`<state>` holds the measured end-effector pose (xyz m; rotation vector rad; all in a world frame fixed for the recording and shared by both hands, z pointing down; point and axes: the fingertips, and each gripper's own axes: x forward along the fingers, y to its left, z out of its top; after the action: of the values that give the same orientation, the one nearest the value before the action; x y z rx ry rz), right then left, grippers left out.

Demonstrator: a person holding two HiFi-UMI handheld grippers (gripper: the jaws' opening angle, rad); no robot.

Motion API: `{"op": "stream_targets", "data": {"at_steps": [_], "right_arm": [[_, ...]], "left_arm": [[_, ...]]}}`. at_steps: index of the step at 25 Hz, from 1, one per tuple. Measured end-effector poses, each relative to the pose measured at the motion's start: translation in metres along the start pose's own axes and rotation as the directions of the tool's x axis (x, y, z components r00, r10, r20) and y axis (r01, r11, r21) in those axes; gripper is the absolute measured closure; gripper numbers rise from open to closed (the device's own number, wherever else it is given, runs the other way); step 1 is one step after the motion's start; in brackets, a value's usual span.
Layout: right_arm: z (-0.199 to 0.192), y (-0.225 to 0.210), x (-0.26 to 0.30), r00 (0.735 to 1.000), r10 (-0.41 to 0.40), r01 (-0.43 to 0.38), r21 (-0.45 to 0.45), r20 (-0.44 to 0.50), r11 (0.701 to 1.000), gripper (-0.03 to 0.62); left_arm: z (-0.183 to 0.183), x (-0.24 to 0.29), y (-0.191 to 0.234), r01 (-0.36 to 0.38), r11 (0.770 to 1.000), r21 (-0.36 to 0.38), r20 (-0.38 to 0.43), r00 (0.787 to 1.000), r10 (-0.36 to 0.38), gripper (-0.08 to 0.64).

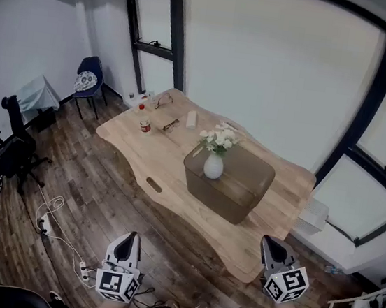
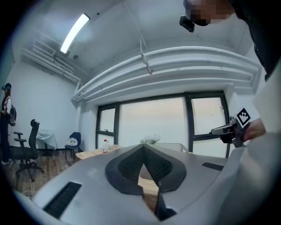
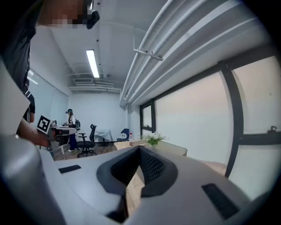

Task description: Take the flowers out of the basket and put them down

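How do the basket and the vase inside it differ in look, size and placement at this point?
The basket is brown, boxy and open-topped; the vase is white, rounded and narrow-necked. The basket is much the larger and rests directly on the table; the vase stands inside the basket, near one corner. The vase holds white flowers; apart from the vase, the basket looks empty. Both stand upright and untouched.

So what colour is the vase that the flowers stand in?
White. The vase shows best in the head view, standing inside the brown basket.
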<state>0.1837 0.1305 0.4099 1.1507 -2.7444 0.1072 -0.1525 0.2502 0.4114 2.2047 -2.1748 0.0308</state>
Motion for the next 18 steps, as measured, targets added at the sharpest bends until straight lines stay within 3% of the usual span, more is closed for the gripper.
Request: {"op": "stream_targets", "data": {"at_steps": [4, 12, 18], "right_arm": [[-0.009, -0.001, -0.004, 1.000, 0.026, -0.026, 0.011, -0.005, 1.000, 0.571], [-0.006, -0.013, -0.019, 0.997, 0.070, -0.070, 0.000, 0.035, 0.998, 0.571], [-0.011, -0.022, -0.019, 0.993, 0.104, -0.107, 0.043, 0.063, 0.993, 0.569]], "left_arm": [[0.009, -0.004, -0.007, -0.019, 1.000, 0.025, 0.040, 0.999, 0.018, 0.555], [0.011, -0.005, -0.032, -0.035, 0.998, 0.058, 0.032, 0.999, 0.033, 0.555], [0.014, -0.001, -0.046, -0.040, 0.996, 0.077, 0.040, 0.999, 0.037, 0.555]]}}
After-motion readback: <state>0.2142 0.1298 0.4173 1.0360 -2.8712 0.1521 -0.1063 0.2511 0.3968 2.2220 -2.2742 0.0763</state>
